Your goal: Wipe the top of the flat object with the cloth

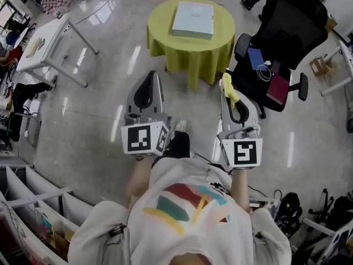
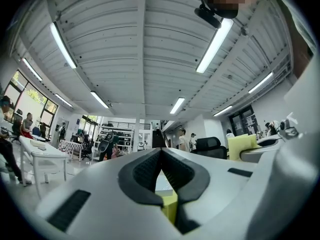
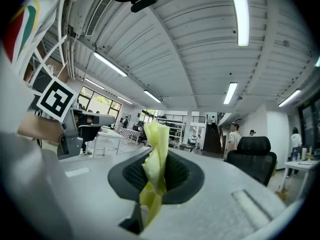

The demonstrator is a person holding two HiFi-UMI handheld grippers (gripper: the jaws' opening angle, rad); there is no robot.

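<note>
Flat object (image 1: 192, 19), a pale slab, lies in the middle of the round green-draped desk (image 1: 163, 40), its top bare, and it's well ahead of the person across a stretch of shiny floor. No wiping yet: the cloth (image 3: 156, 156), a yellow strip, is nowhere near it. It's pinched upright in the right claw (image 3: 159, 170), pads clamped on it, a tuft standing above the tips and a tail hanging below. The left claw (image 2: 161, 159) is pressed together with nothing in it. Both are held out roughly level, side by side in front of the person, aimed toward the desk. So I read this as the approach step: cloth in hand, not yet carried over. The next move calls for closing the gap to the desk, bringing the right claw over the flat object, and tipping it down so the cloth, not the hard tips, meets the top face, then sweeping across. Watch the black office chair (image 1: 281, 43) just right of the desk on the way in. A light slab could slide under the wipe, so the left claw may be wanted to steady an edge.
</note>
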